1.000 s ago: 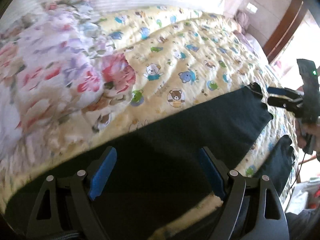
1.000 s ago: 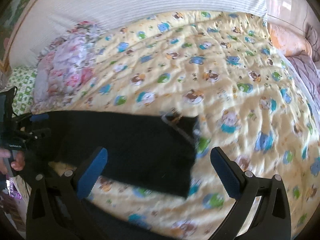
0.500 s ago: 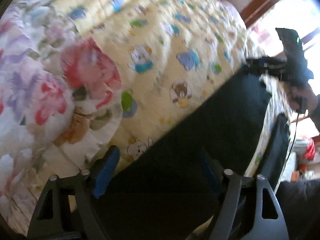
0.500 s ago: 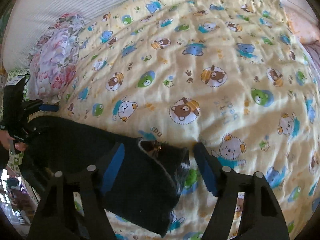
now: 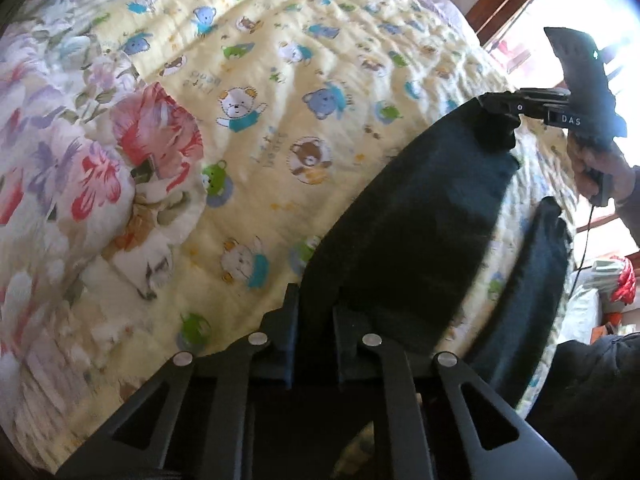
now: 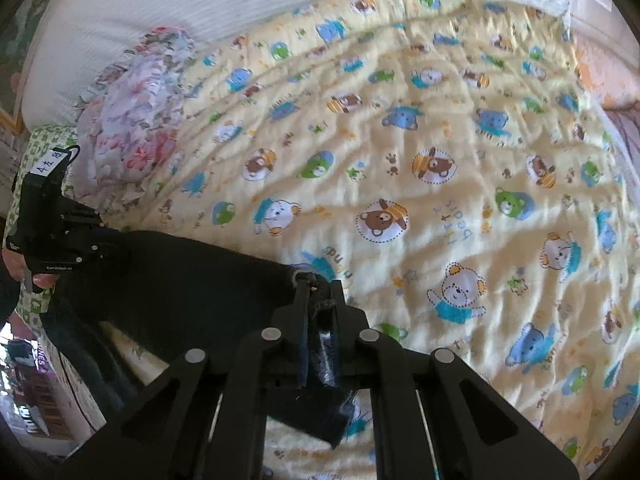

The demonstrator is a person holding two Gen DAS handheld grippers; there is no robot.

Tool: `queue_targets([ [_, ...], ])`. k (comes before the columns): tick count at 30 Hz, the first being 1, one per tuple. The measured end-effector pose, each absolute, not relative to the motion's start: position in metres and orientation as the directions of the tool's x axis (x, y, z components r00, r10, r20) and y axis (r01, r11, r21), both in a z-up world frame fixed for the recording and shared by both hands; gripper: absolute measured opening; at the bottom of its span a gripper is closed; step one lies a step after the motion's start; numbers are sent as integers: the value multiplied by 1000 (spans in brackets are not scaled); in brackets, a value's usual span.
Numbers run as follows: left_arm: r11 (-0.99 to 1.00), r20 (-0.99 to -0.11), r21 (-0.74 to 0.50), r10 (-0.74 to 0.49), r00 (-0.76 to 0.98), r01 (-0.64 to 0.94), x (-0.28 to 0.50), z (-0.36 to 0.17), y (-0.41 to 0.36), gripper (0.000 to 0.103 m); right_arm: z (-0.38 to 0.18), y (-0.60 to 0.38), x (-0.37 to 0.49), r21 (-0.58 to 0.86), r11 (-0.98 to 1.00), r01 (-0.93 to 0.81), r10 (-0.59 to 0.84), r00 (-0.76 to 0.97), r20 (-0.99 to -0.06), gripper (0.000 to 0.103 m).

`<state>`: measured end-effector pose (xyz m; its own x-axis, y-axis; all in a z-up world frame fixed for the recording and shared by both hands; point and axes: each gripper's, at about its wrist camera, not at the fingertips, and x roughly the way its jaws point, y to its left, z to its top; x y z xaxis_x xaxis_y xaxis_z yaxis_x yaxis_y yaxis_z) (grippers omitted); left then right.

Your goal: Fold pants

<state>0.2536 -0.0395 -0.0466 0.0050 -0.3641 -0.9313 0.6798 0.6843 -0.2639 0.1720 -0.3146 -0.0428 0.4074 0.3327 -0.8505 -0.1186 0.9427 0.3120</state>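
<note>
Both closing claws pinch dark, soft pants.

The black left gripper points steeply down, and its jaws are closing on dark cloth near the person. The black right gripper tilts down too, its jaws closing on cloth. A hand holds its handle, far right.

sunlit bed, bright window beyond
</note>
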Motion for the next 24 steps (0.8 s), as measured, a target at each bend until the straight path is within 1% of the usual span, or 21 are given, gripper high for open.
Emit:
queue_targets([
  [6,700,-910,-289,-413,40,653,216,-26,-27,8,-20,-314,143,308,938,-161,347,455,-820,9],
  [10,719,-892,-310,-446,71,622,192,-15,-26,8,-15,-312,120,299,936,-187,352,457,-817,9],
  [15,717,-858,-358,-506,92,598,160,-1,-23,8,-12,-316,87,323,925,-198,379,465,-800,9],
  [24,719,-851,-392,-521,72,575,109,-10,-28,8,-12,-321,37,339,917,-209,398,465,-791,9],
])
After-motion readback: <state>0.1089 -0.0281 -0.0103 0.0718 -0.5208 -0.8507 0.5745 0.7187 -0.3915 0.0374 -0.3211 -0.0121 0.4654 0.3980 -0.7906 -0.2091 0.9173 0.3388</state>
